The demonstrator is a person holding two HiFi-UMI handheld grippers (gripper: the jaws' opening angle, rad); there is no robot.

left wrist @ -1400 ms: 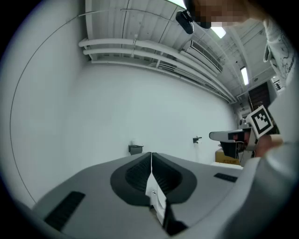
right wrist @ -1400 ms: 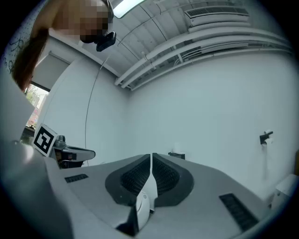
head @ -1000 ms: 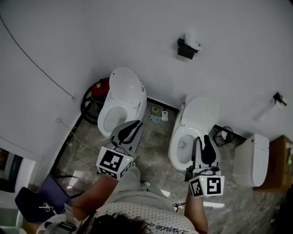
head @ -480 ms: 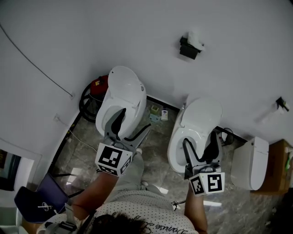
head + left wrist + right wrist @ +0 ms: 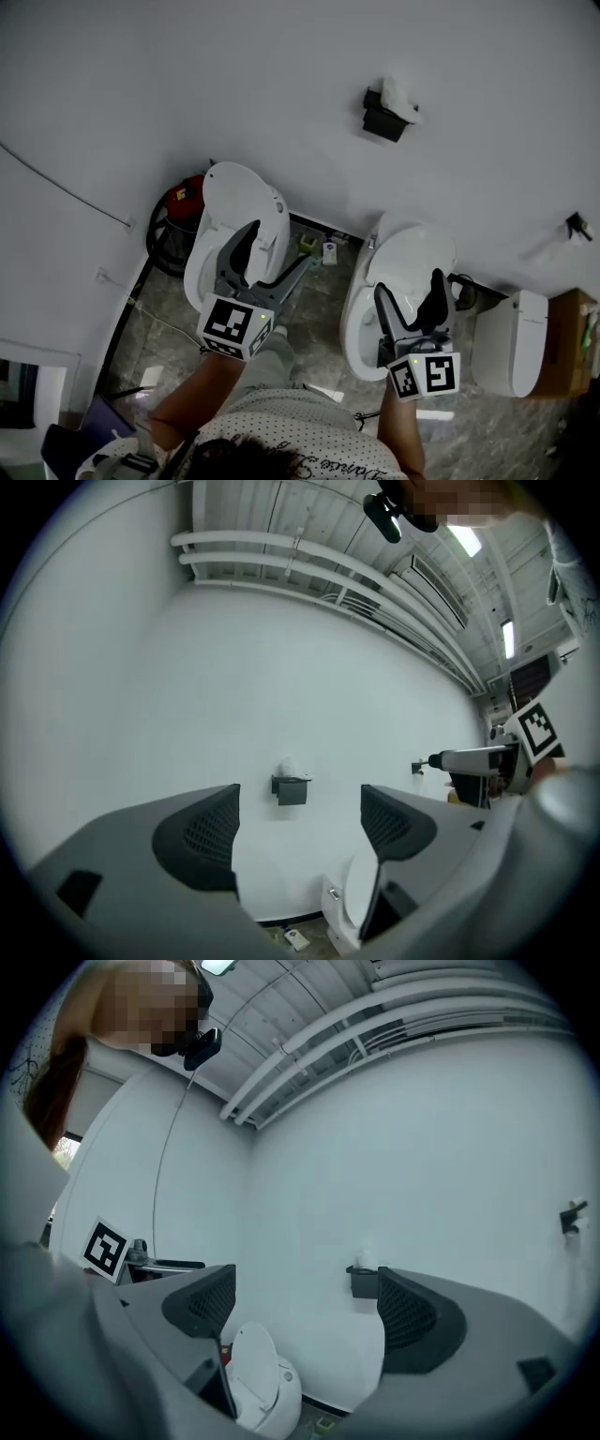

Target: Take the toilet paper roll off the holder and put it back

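Left gripper (image 5: pixel 278 246): jaws wide apart, having just been opening; nothing is between them and nothing is held.
Right gripper (image 5: pixel 410 286): jaws equally wide, also just opened; empty.
Pointing: both grippers are held level, side by side and aimed at the white wall (image 5: pixel 234 84).
Marker cubes: one sits at the back of each gripper, the left cube (image 5: pixel 234 328) and the right cube (image 5: pixel 425 375), both just in front of the person's forearms.
Person: a dotted shirt (image 5: pixel 281 436) shows at the bottom edge of the head view.
Toilet paper roll (image 5: pixel 398 94): white, at the top of the holder, well apart from both grippers.
Holder (image 5: pixel 382 120): black, fixed to the wall above the right toilet; in the left gripper view it shows far off in the gap between the jaws, and in the right gripper view it lies right at the inner edge of the right-hand jaw.
Left toilet (image 5: pixel 234 202): white, lid raised against the wall; the left gripper lies over it in the head view.
Right toilet (image 5: pixel 412 246): white, with the right gripper over its bowl.
Third white fixture (image 5: pixel 511 342): stands to the right of the right toilet.
Red object (image 5: pixel 190 192): on the floor left of the left toilet, with a black hose (image 5: pixel 161 234) coiled beside it.
Floor (image 5: pixel 319 300): grey, stone-patterned.
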